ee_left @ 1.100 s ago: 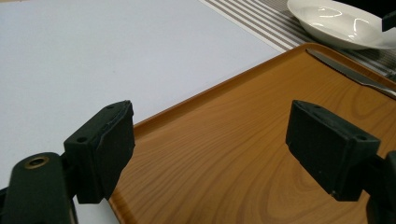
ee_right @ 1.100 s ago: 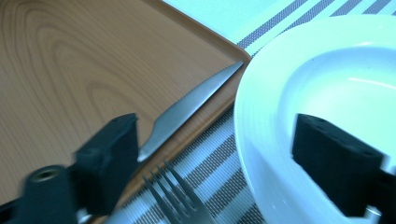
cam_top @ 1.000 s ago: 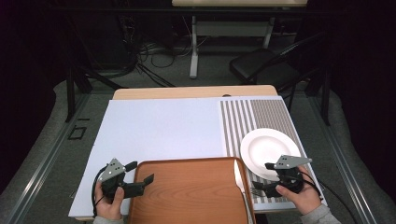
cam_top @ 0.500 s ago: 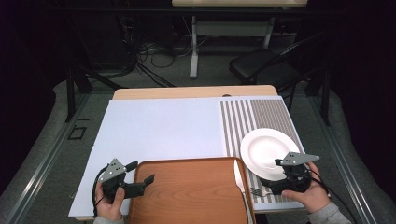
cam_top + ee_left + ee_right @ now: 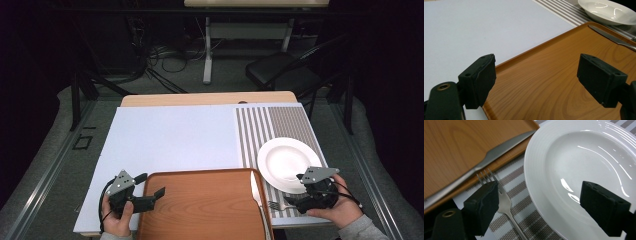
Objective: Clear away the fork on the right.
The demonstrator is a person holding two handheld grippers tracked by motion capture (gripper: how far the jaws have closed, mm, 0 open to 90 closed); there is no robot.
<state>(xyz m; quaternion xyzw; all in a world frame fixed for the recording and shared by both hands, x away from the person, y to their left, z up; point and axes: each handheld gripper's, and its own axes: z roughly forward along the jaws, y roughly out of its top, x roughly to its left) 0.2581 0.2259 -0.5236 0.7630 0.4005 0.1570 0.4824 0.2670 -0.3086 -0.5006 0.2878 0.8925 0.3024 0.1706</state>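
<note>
A: Now, right gripper [image 5: 539,202]: position and state?

B: Held over the near rim of the white plate [image 5: 584,167], jaws apart, one on each side of that rim and pressing on nothing. They have just been closing a little. One jaw hangs above the fork [image 5: 505,205].

A: Fork, location?

B: On the striped placemat [image 5: 516,190], between plate and wooden tray [image 5: 454,142], apparently just clear of the plate's edge, though the jaw hides part of it.

A: Knife?

B: Lies along the tray's right rim [image 5: 256,192].

A: Left gripper [image 5: 536,80]?

B: Released, jaws wide over the tray's left edge, gripping nothing. The tray rests on the pale table mat [image 5: 175,137].
</note>
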